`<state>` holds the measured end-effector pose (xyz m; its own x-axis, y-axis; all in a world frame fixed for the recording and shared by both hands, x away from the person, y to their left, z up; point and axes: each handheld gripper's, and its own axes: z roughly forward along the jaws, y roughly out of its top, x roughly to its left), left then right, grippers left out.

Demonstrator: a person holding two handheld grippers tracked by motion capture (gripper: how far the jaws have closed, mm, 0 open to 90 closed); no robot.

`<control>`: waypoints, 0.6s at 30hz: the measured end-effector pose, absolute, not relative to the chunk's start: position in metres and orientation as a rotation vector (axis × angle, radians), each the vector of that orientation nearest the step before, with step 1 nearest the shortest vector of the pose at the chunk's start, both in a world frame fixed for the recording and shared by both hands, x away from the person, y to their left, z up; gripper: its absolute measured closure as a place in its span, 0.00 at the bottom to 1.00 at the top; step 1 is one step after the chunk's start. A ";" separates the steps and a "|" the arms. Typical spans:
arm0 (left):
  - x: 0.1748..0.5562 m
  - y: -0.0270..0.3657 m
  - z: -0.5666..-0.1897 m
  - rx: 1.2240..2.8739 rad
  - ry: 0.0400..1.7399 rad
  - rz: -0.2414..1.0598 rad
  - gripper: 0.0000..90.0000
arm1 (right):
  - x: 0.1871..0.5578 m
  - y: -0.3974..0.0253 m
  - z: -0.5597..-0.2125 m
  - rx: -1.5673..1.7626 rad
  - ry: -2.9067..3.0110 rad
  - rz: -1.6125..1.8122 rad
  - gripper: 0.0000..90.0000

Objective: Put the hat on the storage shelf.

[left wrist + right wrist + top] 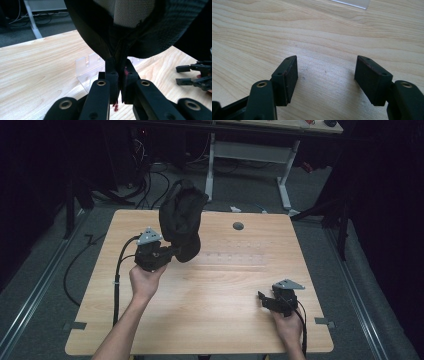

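A black fabric item point(181, 217) with a pale mesh lining point(125, 12) hangs in the air over the table's back left. My left gripper point(175, 251) is shut on its lower edge, and in the left gripper view the jaws point(119, 67) pinch a seam of the fabric. Near the front right corner my right gripper point(261, 299) stands open just above the wood point(327, 75), with nothing between its pads. It is also visible, open, at the edge of the left gripper view point(192, 75).
A clear plastic rack point(230, 257) lies flat on the wooden table point(225, 320) near its middle, below the held fabric point(87, 67). A grey grommet point(238, 226) sits toward the back edge. A white-legged desk point(250, 150) stands beyond the table.
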<state>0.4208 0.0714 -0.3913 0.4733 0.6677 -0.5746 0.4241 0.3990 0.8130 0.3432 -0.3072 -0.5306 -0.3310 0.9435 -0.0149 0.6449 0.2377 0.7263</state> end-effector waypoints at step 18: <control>0.440 0.059 -0.409 1.238 1.183 0.256 0.96 | 0.343 -0.307 -0.531 1.453 2.061 0.876 0.39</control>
